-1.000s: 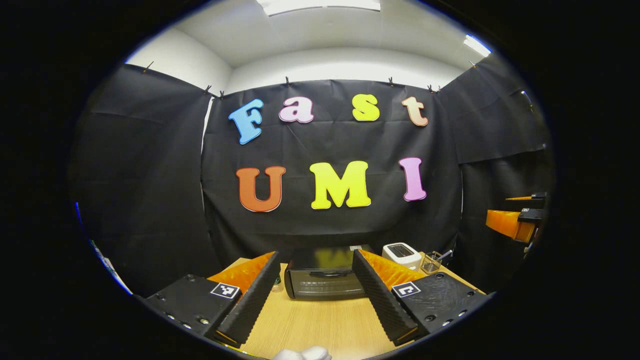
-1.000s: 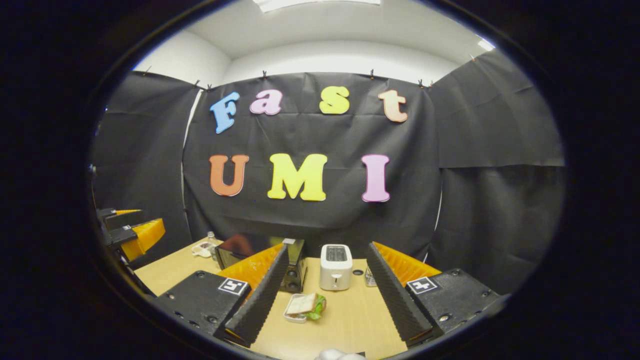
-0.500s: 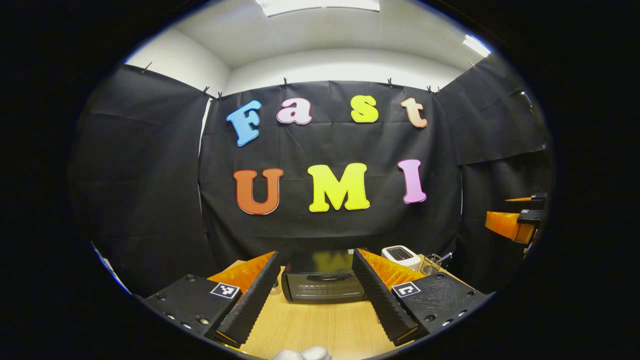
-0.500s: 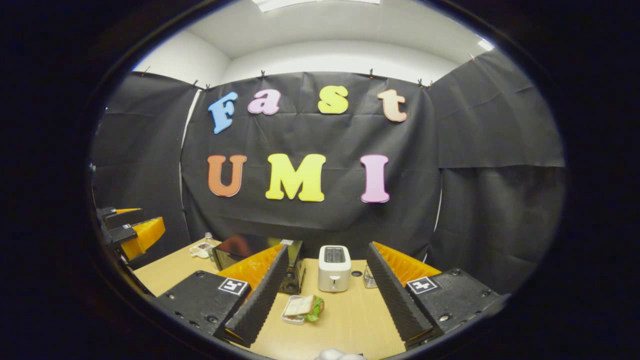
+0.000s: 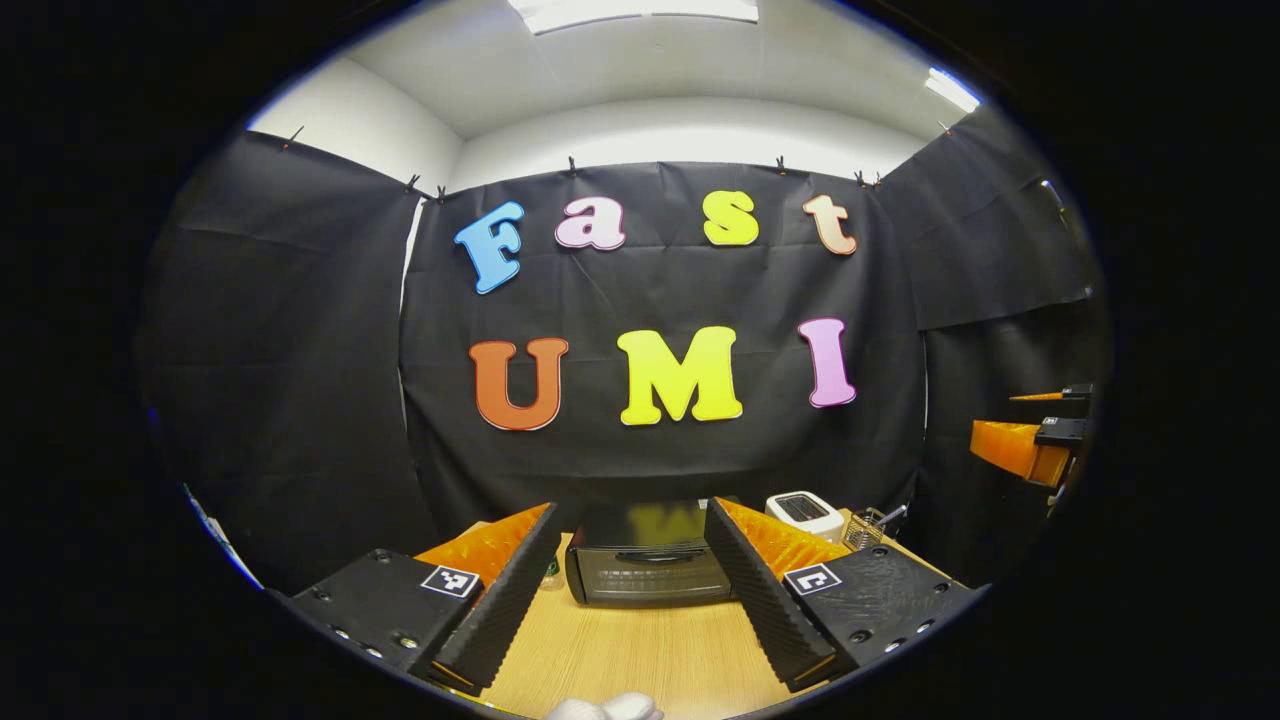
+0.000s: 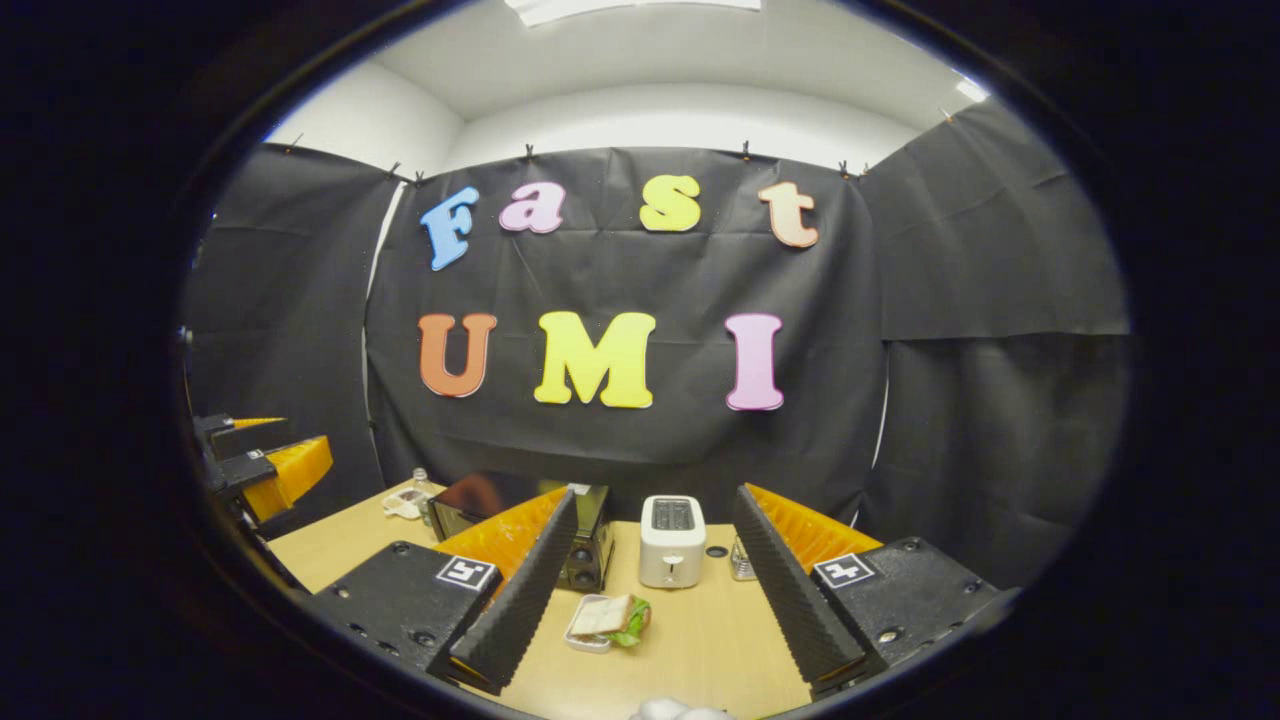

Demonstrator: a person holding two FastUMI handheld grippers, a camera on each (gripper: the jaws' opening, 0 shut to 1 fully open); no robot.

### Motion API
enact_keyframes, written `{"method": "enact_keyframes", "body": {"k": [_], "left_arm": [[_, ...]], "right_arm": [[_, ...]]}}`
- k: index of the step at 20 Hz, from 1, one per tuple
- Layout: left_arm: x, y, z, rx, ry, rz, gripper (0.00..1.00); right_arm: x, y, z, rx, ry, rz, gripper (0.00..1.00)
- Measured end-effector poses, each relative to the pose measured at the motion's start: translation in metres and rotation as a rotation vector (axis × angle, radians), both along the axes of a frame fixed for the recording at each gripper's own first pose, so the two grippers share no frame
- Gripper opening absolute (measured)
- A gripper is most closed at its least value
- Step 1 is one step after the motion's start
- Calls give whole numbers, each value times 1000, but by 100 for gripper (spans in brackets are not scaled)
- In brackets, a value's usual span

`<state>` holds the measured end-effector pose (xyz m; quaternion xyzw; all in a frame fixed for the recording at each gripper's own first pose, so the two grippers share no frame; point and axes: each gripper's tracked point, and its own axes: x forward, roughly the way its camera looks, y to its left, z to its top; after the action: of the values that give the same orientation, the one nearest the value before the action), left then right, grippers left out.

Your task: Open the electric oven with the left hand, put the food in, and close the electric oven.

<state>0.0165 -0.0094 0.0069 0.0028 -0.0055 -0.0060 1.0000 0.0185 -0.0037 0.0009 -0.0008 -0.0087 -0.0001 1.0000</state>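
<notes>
**Both grippers hanging wide open, oven door shut**

Left gripper (image 5: 632,590) is hovering over the wooden table (image 5: 650,655), fingers spread wide, gripping nothing. The black electric oven (image 5: 648,566) is sitting dead ahead at 12 o'clock, door closed. Right gripper (image 6: 650,590) is also gaping wide, empty. The sandwich in its tray (image 6: 607,620) is lying between its fingers; white toaster (image 6: 671,540) is standing at 12 o'clock beyond it.

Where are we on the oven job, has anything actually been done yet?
Nothing done yet. The black electric oven has its door shut, and the sandwich in its white tray sits on the wooden table. Left gripper and right gripper hang open, empty. Opening, loading and closing remain.
</notes>
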Motion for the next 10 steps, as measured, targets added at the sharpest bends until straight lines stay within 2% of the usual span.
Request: {"method": "enact_keyframes", "body": {"k": [1, 2, 6, 10], "left_arm": [[1, 1, -1, 1, 1, 2, 88], [1, 2, 0, 1, 1, 3, 95], [11, -2, -7, 5, 1, -5, 95], [49, -23, -33, -14, 22, -37, 95]], "right_arm": [[1, -1, -1, -1, 4, -3, 100], [1, -1, -2, -1, 8, -4, 91], [5, -1, -2, 1, 7, -7, 91], [9, -8, 4, 2, -11, -7, 91]]}}
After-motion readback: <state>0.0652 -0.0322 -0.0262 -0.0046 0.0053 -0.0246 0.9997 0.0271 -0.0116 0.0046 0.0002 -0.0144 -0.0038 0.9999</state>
